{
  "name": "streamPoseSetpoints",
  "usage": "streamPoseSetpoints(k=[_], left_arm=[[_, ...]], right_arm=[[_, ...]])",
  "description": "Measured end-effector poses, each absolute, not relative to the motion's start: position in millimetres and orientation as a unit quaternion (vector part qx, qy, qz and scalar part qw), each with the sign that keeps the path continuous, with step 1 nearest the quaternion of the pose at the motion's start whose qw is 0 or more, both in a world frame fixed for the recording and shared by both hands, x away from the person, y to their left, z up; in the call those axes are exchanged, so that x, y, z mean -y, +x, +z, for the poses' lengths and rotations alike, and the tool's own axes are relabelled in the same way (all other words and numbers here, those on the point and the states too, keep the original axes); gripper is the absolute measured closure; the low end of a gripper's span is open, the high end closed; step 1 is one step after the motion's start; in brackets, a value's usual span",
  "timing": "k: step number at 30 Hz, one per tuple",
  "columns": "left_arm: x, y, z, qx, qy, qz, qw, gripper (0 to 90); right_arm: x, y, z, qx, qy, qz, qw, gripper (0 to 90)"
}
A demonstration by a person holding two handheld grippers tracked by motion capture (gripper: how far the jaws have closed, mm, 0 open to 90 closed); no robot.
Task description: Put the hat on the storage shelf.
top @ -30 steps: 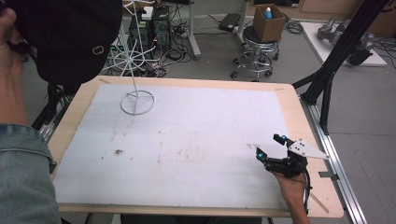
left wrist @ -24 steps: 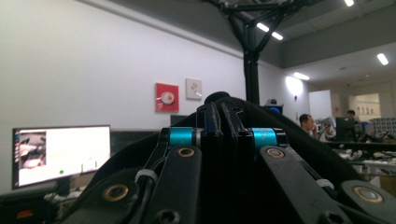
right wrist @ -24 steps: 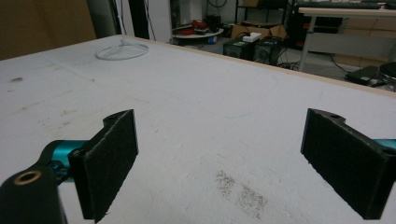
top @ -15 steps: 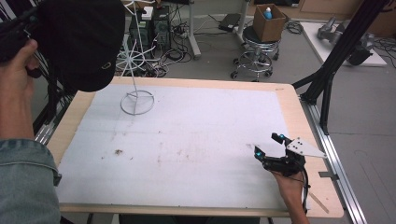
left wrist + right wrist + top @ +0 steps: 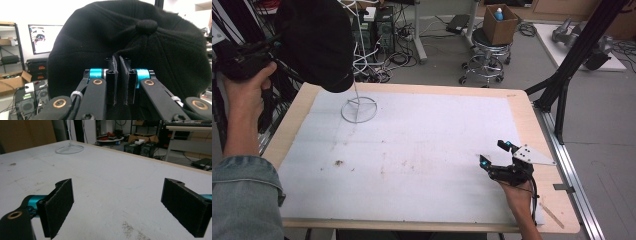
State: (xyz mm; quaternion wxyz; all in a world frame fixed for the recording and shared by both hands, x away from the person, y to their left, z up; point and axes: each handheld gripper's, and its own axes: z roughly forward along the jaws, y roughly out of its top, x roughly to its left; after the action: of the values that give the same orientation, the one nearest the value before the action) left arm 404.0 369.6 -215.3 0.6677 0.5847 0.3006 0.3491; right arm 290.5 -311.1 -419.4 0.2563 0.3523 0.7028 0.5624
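Note:
A black cap hangs in the air over the table's far left corner, in front of the upper part of a white wire stand whose ring base sits on the white mat. My left gripper is shut on the cap; in the left gripper view its pads pinch a fold of the cap's fabric between the jaws. My right gripper rests low at the near right of the table, open, with nothing between its pads. The stand's base lies far off across the mat.
A white mat covers the wooden table, with a few brown stains. A black frame post stands by the far right corner. Behind the table are a stool with a cardboard box, cables and computer cases.
My left hand has brought the cap down and to the right, closer to the wire stand. The right gripper has stayed where it was.

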Motion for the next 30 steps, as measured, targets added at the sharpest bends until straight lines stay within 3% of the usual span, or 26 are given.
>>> streamPoseSetpoints(k=[30], left_arm=[[-376,381,-240,-0.35,0.586,0.36,0.636,63.1]], right_arm=[[311,294,-420,-0.696,0.356,0.561,0.273,10.1]])
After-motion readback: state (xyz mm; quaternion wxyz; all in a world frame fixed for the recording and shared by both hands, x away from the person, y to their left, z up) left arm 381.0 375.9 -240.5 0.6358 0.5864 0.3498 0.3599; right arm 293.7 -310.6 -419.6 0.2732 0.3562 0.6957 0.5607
